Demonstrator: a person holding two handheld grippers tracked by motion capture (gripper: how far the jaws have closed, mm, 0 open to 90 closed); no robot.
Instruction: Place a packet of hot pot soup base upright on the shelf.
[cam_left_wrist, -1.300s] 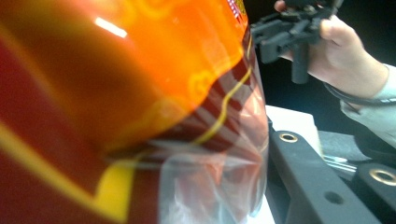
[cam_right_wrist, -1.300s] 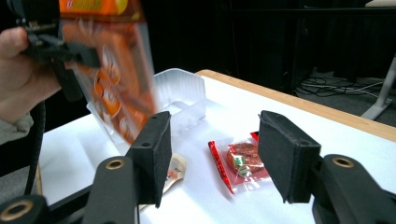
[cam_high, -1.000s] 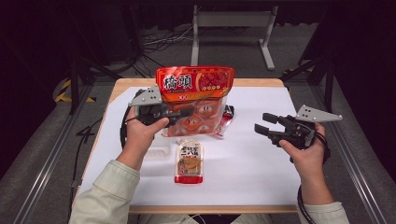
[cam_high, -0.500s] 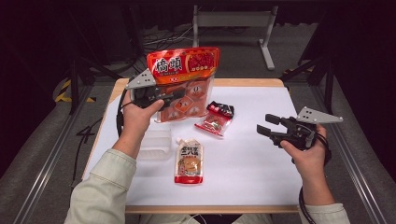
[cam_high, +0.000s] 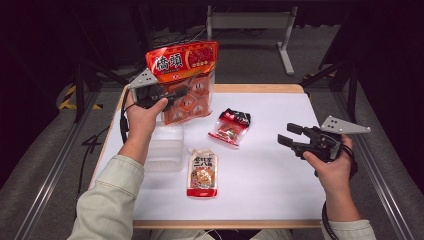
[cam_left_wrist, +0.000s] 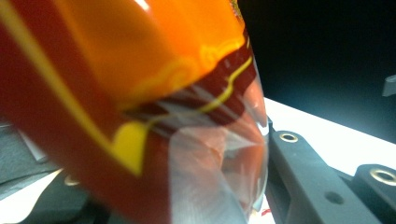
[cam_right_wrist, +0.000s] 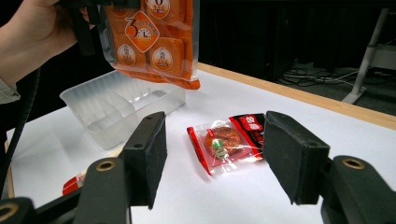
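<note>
My left gripper is shut on a big orange and red snack bag and holds it upright in the air at the table's back left. In the left gripper view the bag sits pinched between the black fingers. Its lower edge hangs over a clear plastic tray. My right gripper stands open above the right side of the table, holding nothing. In the right gripper view it faces a small red and black packet, with the bag and the tray beyond.
The small packet lies mid-table. A flat orange pouch lies nearer the front, beside the tray. The white table has a wooden edge. Dark floor and metal stands surround it.
My left gripper has carried the bag up and to the left, off the small packet and over the tray. The right gripper has barely moved.
</note>
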